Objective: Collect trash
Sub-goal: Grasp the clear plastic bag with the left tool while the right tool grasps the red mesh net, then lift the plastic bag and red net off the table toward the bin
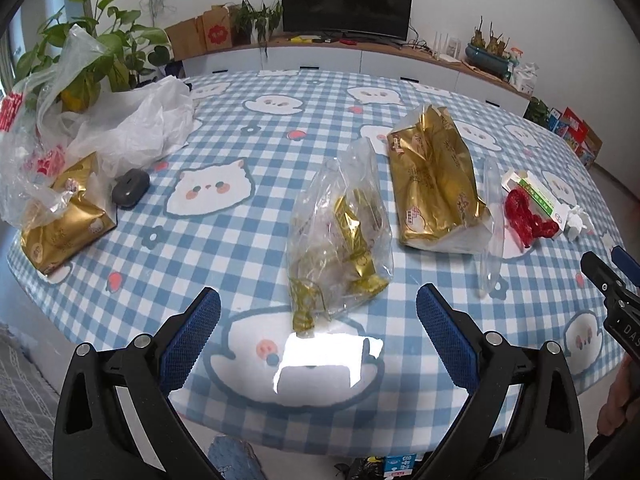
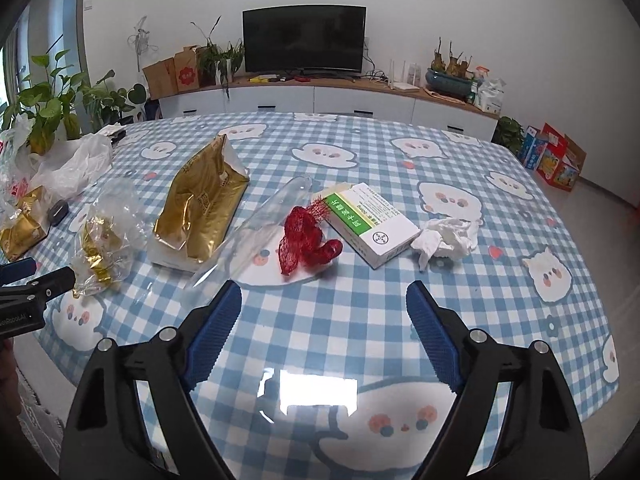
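Trash lies on a blue checked table (image 1: pixel 248 248). A clear bag with gold wrappers (image 1: pixel 340 236) sits just beyond my open, empty left gripper (image 1: pixel 318 300); it also shows in the right wrist view (image 2: pixel 102 248). A gold tissue pack (image 1: pixel 436 184) (image 2: pixel 200 208) lies right of it. A clear plastic sleeve (image 2: pixel 256 232), red mesh netting (image 2: pixel 306 242), a white and green medicine box (image 2: pixel 372 224) and a crumpled tissue (image 2: pixel 446 240) lie beyond my open, empty right gripper (image 2: pixel 324 296).
At the table's left are white plastic bags (image 1: pixel 132 124), a second gold pack (image 1: pixel 64 220) and a small dark case (image 1: pixel 130 188). Potted plants (image 1: pixel 92 52) stand behind. A TV (image 2: pixel 304 40) sits on a white cabinet by the far wall.
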{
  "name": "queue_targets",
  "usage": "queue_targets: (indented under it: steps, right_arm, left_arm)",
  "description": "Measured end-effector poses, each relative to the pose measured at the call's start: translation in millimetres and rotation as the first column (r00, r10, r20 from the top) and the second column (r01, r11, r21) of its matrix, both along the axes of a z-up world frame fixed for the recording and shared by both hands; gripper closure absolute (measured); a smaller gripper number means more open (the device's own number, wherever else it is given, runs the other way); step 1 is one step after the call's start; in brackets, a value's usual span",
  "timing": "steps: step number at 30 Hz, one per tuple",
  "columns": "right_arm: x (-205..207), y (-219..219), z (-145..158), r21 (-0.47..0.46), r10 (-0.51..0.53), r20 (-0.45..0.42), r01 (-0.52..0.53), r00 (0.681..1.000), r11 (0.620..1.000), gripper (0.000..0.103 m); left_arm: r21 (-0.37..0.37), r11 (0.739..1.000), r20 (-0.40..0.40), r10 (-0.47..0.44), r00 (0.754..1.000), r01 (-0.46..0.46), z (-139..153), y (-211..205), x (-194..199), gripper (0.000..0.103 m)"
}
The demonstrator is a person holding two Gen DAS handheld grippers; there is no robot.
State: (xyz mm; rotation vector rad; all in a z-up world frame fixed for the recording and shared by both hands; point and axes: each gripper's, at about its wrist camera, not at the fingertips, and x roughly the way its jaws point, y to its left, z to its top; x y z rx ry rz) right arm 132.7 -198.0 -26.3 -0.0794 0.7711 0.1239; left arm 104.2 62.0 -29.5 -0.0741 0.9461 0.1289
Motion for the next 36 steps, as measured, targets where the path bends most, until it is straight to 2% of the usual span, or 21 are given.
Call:
queue_targets:
  steps: [10,19,27,36]
  right_arm:
    - [58.6,12.4,-10.3,0.004,0.03,-0.047,-0.03,0.998,1.0,0.024]
    - [90.7,18.7,-27.5,0.029,0.035,-0.097,-0.033,0.995,0.999,0.032]
    - [101.3,19.3,-47.6,0.025,0.036,-0.14,-0.032,0.99,0.999,0.049]
    - [102.5,22.0,-53.7,0.011,0.041,-0.146,-0.04,0.988,0.999,0.069]
  left_arm:
    - [0.032,0.999,-0.021,-0.008,1.0,0.008,-11.0,0.1,52.2,0.007]
    - [0.036,0.999,-0.046,0.002,0.999,0.0,-23.5,6.1,79.7,0.01]
    - [0.008,1.0,-0.07,-0.027,0.997,0.028,-35.7,0.1,89.9,0.032]
    - [-0.012,1.0,-0.078,0.018,0.997,-0.019,-37.9,4.9,88.4,0.047]
